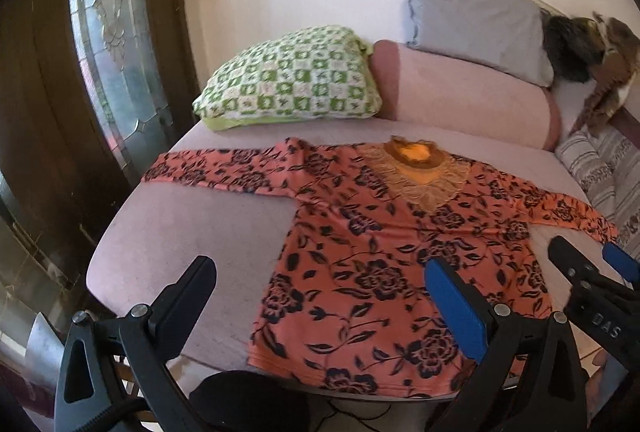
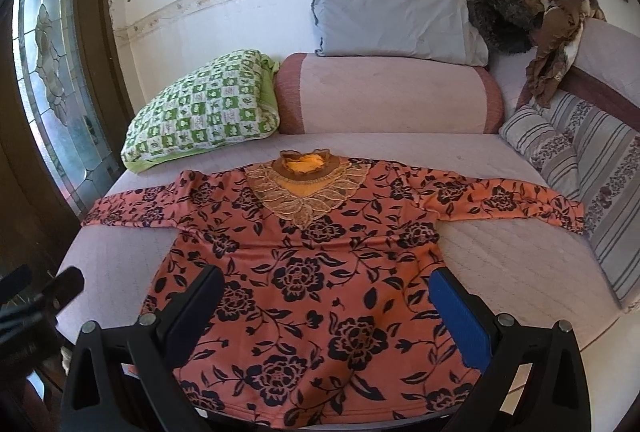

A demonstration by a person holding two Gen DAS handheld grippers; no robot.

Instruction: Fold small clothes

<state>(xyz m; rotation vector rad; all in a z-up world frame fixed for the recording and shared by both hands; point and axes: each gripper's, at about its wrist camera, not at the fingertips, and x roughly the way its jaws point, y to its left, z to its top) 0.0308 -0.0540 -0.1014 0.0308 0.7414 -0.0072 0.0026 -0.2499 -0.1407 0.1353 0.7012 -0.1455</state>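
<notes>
- Step: start of the fold, by my read. The shirt (image 2: 304, 272) lies flat and face up on the bed (image 2: 520, 256), both sleeves spread out, nothing folded yet.
- Shirt location: centre of both views, collar toward the top of the frame, hem at the bottom edge, just at the near rim of the bed.
- Left claw (image 1: 320, 308): jaws wide, nothing held, hovering at bottom centre of the left view over the shirt's lower left part.
- Right claw (image 2: 328, 316): jaws wide, nothing held, over the hem at bottom centre of the right view. Whether either claw touches the cloth is hard to say through the fisheye.
- Next move, likely: each claw pinches a sleeve or side edge and carries it inward across the body. Needs a thin pinch of the top layer only, not the bed cover.
- Edges: left sleeve (image 1: 208, 172) runs to the bed's left rim, near the glass door (image 1: 112, 32) at upper left. Right sleeve (image 2: 520, 204) ends touching the striped cushion (image 2: 600, 216) at right.
- Room: bare bed on both sides of the shirt body. Green pillow (image 2: 200, 112) and pink bolster (image 2: 388, 96) sit beyond the collar, apart from it.
- Watch: the hem sits right at the near rim; a pull toward the bottom of the frame could drag it off.
</notes>
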